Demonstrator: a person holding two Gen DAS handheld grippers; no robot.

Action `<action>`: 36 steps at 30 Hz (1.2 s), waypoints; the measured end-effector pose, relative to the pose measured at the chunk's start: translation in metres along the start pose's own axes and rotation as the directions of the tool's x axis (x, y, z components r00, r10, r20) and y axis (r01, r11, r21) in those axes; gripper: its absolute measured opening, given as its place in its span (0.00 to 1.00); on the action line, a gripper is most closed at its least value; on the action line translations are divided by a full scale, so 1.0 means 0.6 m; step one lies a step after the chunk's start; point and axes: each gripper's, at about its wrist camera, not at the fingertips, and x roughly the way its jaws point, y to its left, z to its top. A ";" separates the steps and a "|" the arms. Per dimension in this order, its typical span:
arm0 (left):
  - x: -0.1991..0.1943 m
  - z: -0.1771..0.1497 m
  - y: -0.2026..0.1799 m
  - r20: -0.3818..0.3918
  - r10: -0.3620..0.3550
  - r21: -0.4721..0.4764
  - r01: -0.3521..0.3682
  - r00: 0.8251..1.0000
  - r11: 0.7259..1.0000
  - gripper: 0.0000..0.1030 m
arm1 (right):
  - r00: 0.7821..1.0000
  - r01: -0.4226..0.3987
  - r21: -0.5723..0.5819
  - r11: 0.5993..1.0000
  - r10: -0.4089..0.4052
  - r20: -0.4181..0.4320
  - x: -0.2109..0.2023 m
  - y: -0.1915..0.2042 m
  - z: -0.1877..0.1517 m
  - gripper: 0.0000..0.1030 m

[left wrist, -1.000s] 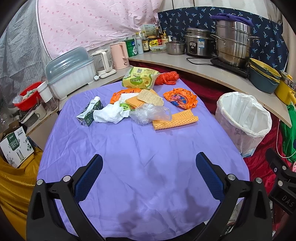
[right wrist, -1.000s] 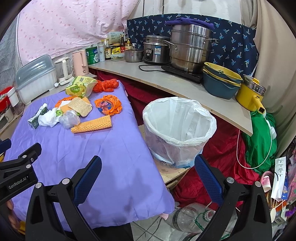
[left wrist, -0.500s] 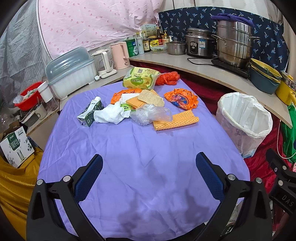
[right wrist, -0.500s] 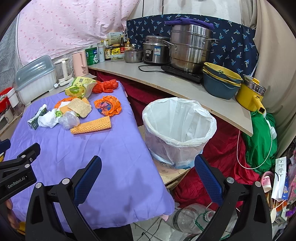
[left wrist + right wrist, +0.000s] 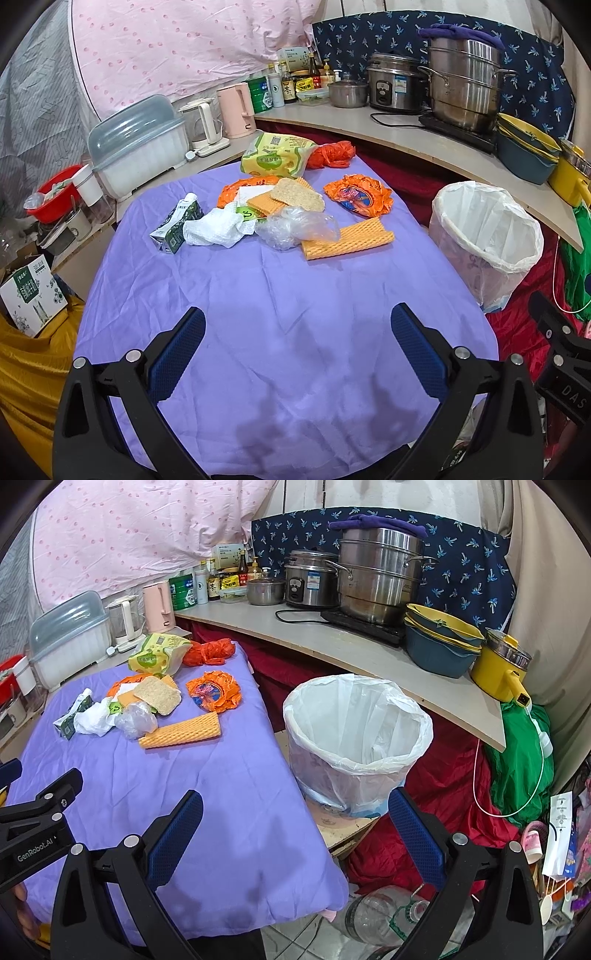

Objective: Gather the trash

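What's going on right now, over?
Left gripper open, empty; right gripper open, empty. Trash pile untouched on purple cloth. Lined bin open beside table; path clear.

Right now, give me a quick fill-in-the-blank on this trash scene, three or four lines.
1. The table is covered with a ____ cloth.
2. The bin is lined with a ____ bag.
3. Both the left gripper and the right gripper are ____ and hold nothing.
4. The crumpled white tissue lies right beside the green ____.

Missing words: purple; white; open; carton
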 end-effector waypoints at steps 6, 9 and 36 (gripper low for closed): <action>0.002 0.000 0.000 -0.005 0.000 -0.004 0.000 1.000 1.000 0.93 | 1.000 -0.006 -0.007 1.000 0.006 -0.003 0.008 0.006 0.003 0.93; 0.002 0.000 0.000 -0.004 -0.001 -0.003 0.001 1.000 1.000 0.93 | 1.000 -0.007 -0.010 1.000 0.007 -0.003 0.012 0.007 0.006 0.93; 0.004 -0.001 0.004 -0.010 -0.009 -0.009 0.009 1.000 1.000 0.93 | 1.000 -0.007 0.001 1.000 0.007 -0.003 0.013 0.006 0.001 0.93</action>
